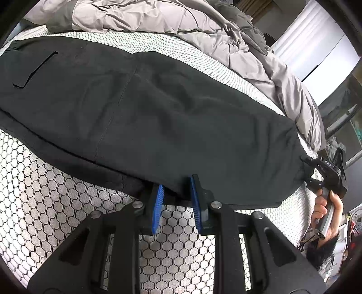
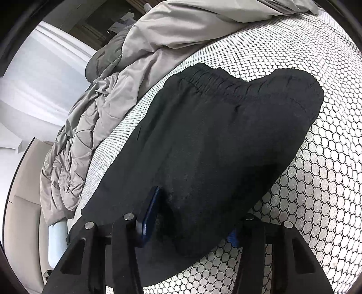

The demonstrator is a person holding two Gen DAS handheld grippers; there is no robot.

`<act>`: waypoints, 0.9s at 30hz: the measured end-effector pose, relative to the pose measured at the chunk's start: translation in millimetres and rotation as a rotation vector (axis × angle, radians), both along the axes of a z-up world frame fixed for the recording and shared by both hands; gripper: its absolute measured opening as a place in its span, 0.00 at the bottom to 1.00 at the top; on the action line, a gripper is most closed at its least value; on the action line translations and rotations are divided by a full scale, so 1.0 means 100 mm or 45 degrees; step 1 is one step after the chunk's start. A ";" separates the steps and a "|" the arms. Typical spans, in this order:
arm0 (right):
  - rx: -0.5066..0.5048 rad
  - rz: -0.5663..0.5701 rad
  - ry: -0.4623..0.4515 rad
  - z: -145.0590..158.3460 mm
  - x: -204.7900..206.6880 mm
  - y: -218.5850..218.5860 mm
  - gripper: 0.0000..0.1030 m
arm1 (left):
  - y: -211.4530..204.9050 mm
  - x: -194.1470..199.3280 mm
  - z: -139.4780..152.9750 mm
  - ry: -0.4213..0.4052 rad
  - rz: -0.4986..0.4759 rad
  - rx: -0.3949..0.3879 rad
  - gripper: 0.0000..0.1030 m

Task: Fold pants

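Pants (image 1: 158, 108) edge lies between both grippers' jaws.

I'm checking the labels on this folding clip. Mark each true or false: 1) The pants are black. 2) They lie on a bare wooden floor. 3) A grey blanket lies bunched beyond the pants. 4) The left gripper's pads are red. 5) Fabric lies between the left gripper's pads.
1) True: the pants are black.
2) False: they lie on a hexagon-patterned mattress.
3) True: the grey blanket is bunched behind them.
4) False: the left gripper has blue pads.
5) True: the pants' edge sits between them.
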State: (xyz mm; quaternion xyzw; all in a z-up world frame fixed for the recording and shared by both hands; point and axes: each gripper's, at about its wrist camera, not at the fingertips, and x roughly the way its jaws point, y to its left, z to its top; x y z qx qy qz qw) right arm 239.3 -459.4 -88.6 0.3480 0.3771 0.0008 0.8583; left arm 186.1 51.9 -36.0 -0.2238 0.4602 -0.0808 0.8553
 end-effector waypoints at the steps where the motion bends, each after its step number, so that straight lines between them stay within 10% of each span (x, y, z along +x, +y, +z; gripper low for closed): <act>1: -0.003 0.002 -0.002 0.00 0.00 0.00 0.50 | 0.00 0.00 0.00 0.000 0.000 0.001 0.19; 7: -0.088 -0.031 -0.069 0.10 -0.08 -0.01 0.07 | 0.00 -0.01 0.01 -0.001 0.003 0.001 0.19; 12: -0.154 -0.045 -0.149 0.27 -0.27 -0.07 0.03 | 0.03 -0.02 0.04 -0.008 0.006 -0.013 0.21; 18: -0.044 -0.050 0.061 -0.13 -0.24 -0.32 0.04 | 0.24 -0.11 0.11 -0.022 0.075 -0.042 0.22; 27: 0.143 -0.071 0.031 -0.13 -0.30 -0.47 0.24 | 1.01 -0.36 0.07 -0.014 0.348 -0.195 0.42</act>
